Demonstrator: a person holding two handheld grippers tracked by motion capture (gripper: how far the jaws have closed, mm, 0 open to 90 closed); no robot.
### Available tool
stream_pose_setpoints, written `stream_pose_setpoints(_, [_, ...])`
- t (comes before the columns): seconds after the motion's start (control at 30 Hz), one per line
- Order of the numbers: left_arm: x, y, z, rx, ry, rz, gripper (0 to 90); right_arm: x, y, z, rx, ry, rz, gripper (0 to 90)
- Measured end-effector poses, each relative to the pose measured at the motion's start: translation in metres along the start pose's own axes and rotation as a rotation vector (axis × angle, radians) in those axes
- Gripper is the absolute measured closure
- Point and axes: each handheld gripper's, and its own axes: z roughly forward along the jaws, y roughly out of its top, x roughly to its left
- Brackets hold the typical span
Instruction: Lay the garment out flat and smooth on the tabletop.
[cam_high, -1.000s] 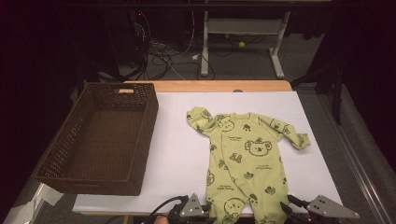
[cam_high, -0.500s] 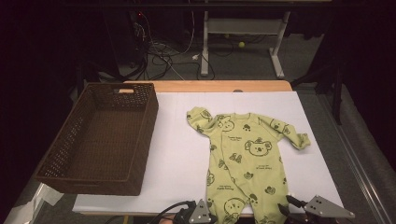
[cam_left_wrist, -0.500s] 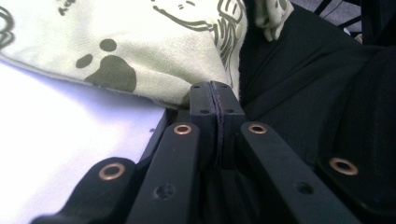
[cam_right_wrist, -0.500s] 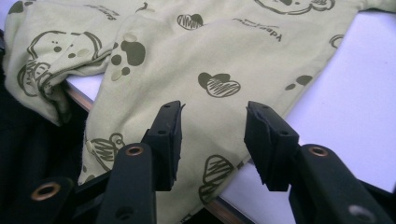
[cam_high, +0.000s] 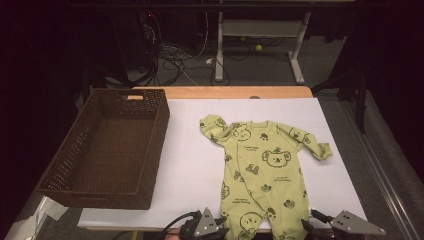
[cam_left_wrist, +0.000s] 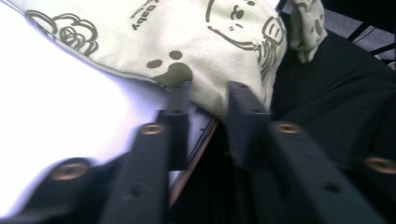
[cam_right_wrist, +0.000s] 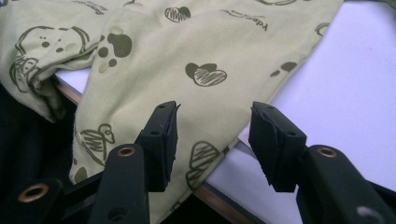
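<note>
A light green baby onesie (cam_high: 262, 165) with koala prints lies spread flat on the white table cover (cam_high: 195, 160), its feet hanging over the near edge. My left gripper (cam_high: 220, 224) is at the left foot. In the left gripper view the left gripper (cam_left_wrist: 210, 98) has the onesie's (cam_left_wrist: 196, 42) hem between its jaws, which have just been opening and stand a little apart. My right gripper (cam_high: 309, 221) is at the right foot. In the right gripper view its jaws (cam_right_wrist: 212, 116) have just been opening and stand wide over the onesie's leg (cam_right_wrist: 210, 46).
An empty brown wicker basket (cam_high: 157, 145) stands on the left side of the table. The table's wooden near edge (cam_right_wrist: 219, 198) runs just under the jaws. Behind the table are cables and a desk frame (cam_high: 260, 30) on the dark floor.
The left gripper has shifted slightly at the onesie's left foot. The onesie, the basket and the right gripper look unmoved.
</note>
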Motion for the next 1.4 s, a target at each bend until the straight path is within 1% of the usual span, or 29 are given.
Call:
stream_pose_setpoints(0.03, [0.000,0.000,0.000,0.000,0.001,0.004,76.0,0.000,-0.001,0.000,-0.003,0.004,0.006,52.5])
stream_pose_setpoints(0.07, [0.001,0.000,0.000,0.004,-0.004,0.009,83.4,-0.001,-0.002,-0.001,0.000,-0.002,0.011,51.9])
stream_pose_setpoints(0.1, [0.002,0.000,0.000,0.006,-0.007,0.008,86.1,-0.002,-0.003,-0.003,0.002,-0.006,0.022,50.9])
stream_pose_setpoints(0.17, [0.002,0.002,0.000,0.015,-0.019,0.011,86.3,-0.003,-0.007,-0.004,0.010,-0.009,0.036,50.7])
stream_pose_setpoints(0.2, [0.001,0.002,0.000,0.016,-0.025,0.012,86.3,-0.003,-0.009,-0.005,0.018,-0.007,0.035,50.7])
stream_pose_setpoints(0.23, [0.001,0.003,0.000,0.022,-0.036,0.018,86.3,-0.003,-0.010,-0.006,0.023,-0.001,0.040,50.7])
stream_pose_setpoints(0.33, [-0.002,0.004,0.000,0.025,-0.042,0.026,86.3,-0.003,-0.013,-0.005,0.043,0.016,0.040,51.3])
stream_pose_setpoints(0.4, [-0.001,0.003,-0.003,0.015,-0.039,0.014,86.3,0.000,-0.013,-0.004,0.047,0.027,0.032,51.9])
stream_pose_setpoints(0.43, [0.000,0.003,-0.004,0.004,-0.036,0.007,86.2,0.001,-0.013,-0.004,0.052,0.030,0.021,52.7])
stream_pose_setpoints(0.47, [0.002,0.003,-0.006,-0.012,-0.035,-0.011,86.1,0.002,-0.013,-0.003,0.053,0.041,0.019,52.8])
stream_pose_setpoints(0.5, [0.004,0.003,-0.007,-0.023,-0.042,-0.028,85.9,0.003,-0.013,-0.002,0.060,0.040,0.013,52.9])
stream_pose_setpoints(0.53, [0.007,0.002,-0.007,-0.027,-0.049,-0.043,83.9,0.004,-0.013,-0.001,0.064,0.045,0.008,53.1])
stream_pose_setpoints(0.57, [0.009,0.001,-0.006,-0.024,-0.054,-0.056,75.3,0.004,-0.013,0.000,0.069,0.037,0.004,53.3])
stream_pose_setpoints(0.6, [0.010,0.001,-0.004,-0.017,-0.058,-0.062,70.9,0.004,-0.013,0.000,0.067,0.038,0.004,53.3])
stream_pose_setpoints(0.63, [0.010,0.001,-0.003,-0.020,-0.061,-0.072,64.2,0.004,-0.012,0.001,0.062,0.043,0.007,53.6])
stream_pose_setpoints(0.67, [0.008,0.002,0.000,-0.014,-0.058,-0.067,62.6,0.004,-0.012,0.002,0.061,0.041,0.007,53.6])
stream_pose_setpoints(0.7, [0.007,0.002,0.002,-0.015,-0.055,-0.064,58.6,0.004,-0.012,0.003,0.058,0.037,0.000,53.7])
stream_pose_setpoints(0.73, [0.006,0.002,0.003,-0.020,-0.050,-0.058,57.3,0.005,-0.012,0.004,0.057,0.037,-0.004,53.8])
stream_pose_setpoints(0.77, [0.005,0.003,0.004,-0.016,-0.054,-0.054,57.4,0.006,-0.011,0.005,0.056,0.030,-0.011,54.7])
stream_pose_setpoints(0.8, [0.005,0.003,0.004,-0.016,-0.045,-0.043,58.3,0.007,-0.010,0.006,0.057,0.023,-0.015,56.9])
stream_pose_setpoints(0.83, [0.006,0.003,0.003,-0.013,-0.044,-0.037,63.8,0.008,-0.010,0.007,0.054,0.021,-0.025,59.8])
stream_pose_setpoints(0.87, [0.008,0.002,0.002,-0.011,-0.055,-0.042,69.3,0.008,-0.010,0.007,0.057,0.009,-0.030,63.5])
stream_pose_setpoints(0.9, [0.008,0.002,0.002,-0.009,-0.063,-0.048,74.7,0.009,-0.009,0.006,0.060,-0.002,-0.032,69.9])
stream_pose_setpoints(0.93, [0.009,0.002,0.002,-0.006,-0.068,-0.045,80.0,0.008,-0.009,0.006,0.063,0.000,-0.029,75.7])
stream_pose_setpoints(1.0, [0.008,0.002,0.002,0.001,-0.074,-0.046,84.6,0.009,-0.010,0.005,0.063,0.010,-0.032,82.6])
stream_pose_setpoints(1.03, [0.008,0.003,0.002,0.006,-0.070,-0.042,85.1,0.009,-0.009,0.004,0.066,0.008,-0.036,85.8])
stream_pose_setpoints(1.13, [0.007,0.003,0.001,0.008,-0.065,-0.037,85.7,0.010,-0.009,0.002,0.061,0.001,-0.045,87.3])
stream_pose_setpoints(1.3, [0.005,0.003,-0.002,0.019,-0.089,-0.030,85.8,0.010,-0.009,-0.005,0.043,-0.014,-0.039,87.5])
stream_pose_setpoints(1.4, [0.002,0.003,-0.001,0.022,-0.104,-0.030,85.8,0.008,-0.011,-0.008,0.039,-0.009,-0.027,87.5])
